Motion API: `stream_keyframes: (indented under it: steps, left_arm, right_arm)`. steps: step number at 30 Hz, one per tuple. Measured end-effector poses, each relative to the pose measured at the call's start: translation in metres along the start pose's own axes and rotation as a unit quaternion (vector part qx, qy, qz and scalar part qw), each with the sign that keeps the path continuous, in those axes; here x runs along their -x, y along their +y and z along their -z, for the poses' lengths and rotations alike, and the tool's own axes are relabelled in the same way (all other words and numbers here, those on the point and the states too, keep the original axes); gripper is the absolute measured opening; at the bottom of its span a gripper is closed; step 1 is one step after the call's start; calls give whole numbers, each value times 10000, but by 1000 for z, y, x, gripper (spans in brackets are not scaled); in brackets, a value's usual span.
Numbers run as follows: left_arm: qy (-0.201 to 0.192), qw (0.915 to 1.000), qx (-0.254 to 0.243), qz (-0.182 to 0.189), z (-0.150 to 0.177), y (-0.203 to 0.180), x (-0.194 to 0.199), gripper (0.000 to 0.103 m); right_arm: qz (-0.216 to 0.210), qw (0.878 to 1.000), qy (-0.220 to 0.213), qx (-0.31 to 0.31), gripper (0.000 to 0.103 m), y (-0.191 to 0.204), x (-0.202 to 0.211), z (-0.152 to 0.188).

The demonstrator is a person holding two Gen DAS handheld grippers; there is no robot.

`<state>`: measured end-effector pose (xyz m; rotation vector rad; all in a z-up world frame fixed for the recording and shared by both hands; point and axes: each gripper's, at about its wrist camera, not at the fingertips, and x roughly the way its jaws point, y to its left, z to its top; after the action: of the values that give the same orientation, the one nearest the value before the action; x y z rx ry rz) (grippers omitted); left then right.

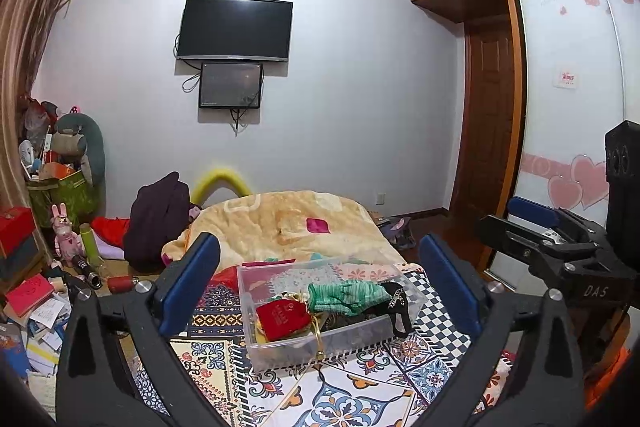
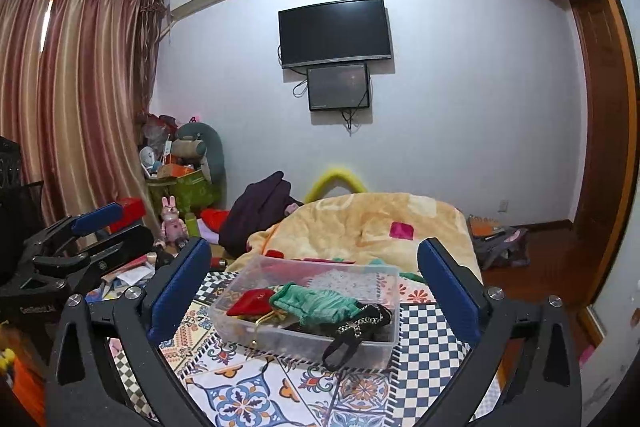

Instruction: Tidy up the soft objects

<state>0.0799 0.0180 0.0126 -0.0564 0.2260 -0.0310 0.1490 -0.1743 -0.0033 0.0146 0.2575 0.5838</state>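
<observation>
A clear plastic box (image 1: pixel 360 341) (image 2: pixel 372 345) sits on the patterned bedspread. In it lie a red pouch (image 1: pixel 282 319) (image 2: pixel 252 303), a green striped cloth (image 1: pixel 346 297) (image 2: pixel 320 305) and a black item with a chain (image 1: pixel 396 301) (image 2: pixel 360 327) that hangs over the box's near rim. My left gripper (image 1: pixel 320 285) is open and empty, raised in front of the box. My right gripper (image 2: pixel 316 281) is open and empty, also raised before the box. The right gripper shows at the right of the left wrist view (image 1: pixel 560 239); the left gripper shows at the left of the right wrist view (image 2: pixel 80 247).
A beige blanket (image 1: pixel 288 219) (image 2: pixel 360 223) lies bunched at the far end of the bed. A dark garment (image 1: pixel 160 219) and cluttered bags, toys and papers (image 1: pixel 60 227) lie at the left. A wardrobe (image 1: pixel 568 107) and door stand at the right.
</observation>
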Motion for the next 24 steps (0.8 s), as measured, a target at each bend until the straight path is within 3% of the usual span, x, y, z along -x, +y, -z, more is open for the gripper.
stream_keyframes:
  steps: [24]
  left_arm:
    - [-27,10000,-9,-64,0,0,4,102]
  right_arm:
    - [64,9999,-107,15,103,0,11,0]
